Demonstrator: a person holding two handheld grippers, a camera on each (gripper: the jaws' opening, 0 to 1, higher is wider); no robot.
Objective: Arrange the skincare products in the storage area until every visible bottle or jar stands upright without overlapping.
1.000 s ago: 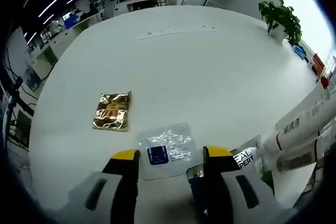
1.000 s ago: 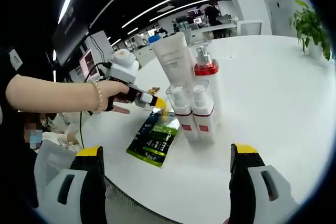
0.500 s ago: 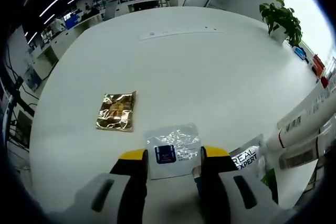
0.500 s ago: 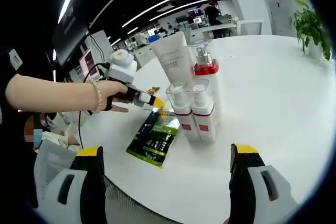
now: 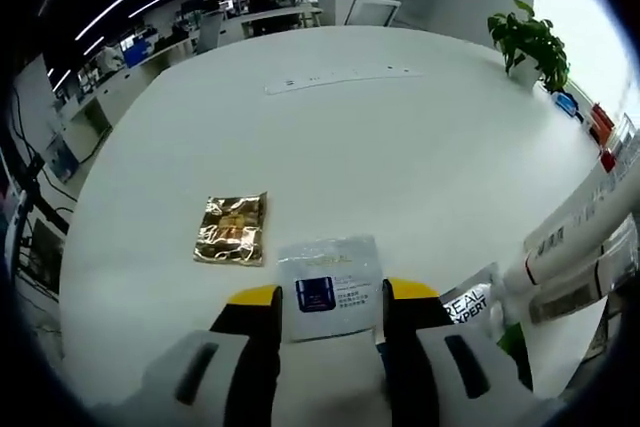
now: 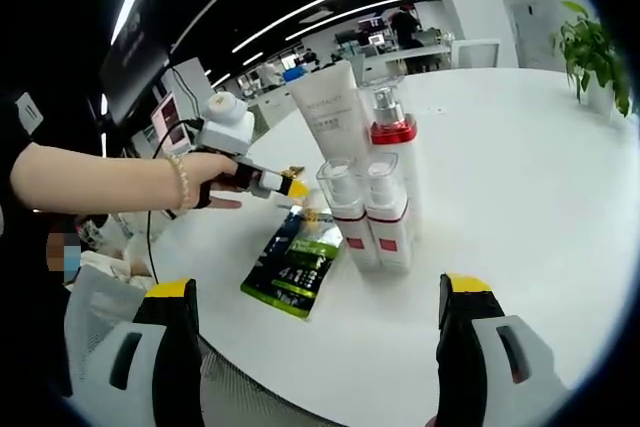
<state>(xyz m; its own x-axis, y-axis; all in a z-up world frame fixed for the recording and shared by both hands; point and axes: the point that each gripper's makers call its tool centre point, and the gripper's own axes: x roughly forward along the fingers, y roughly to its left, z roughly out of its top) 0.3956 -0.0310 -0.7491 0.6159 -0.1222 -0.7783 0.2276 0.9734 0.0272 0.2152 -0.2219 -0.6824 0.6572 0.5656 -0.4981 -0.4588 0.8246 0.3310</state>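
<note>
Left gripper [image 5: 325, 297] closed on a silver sachet [image 5: 328, 285] above the white table [image 5: 400, 147], gold sachet [image 5: 232, 230] lying flat nearby, right gripper [image 6: 320, 297] wide open and empty, tube [image 6: 328, 117] and three pump bottles [image 6: 372, 197] upright and touching, green sachet [image 6: 295, 265] flat beside them.

Open office with ceiling light strips [image 6: 330, 2], desks and a potted plant [image 5: 527, 37]
</note>
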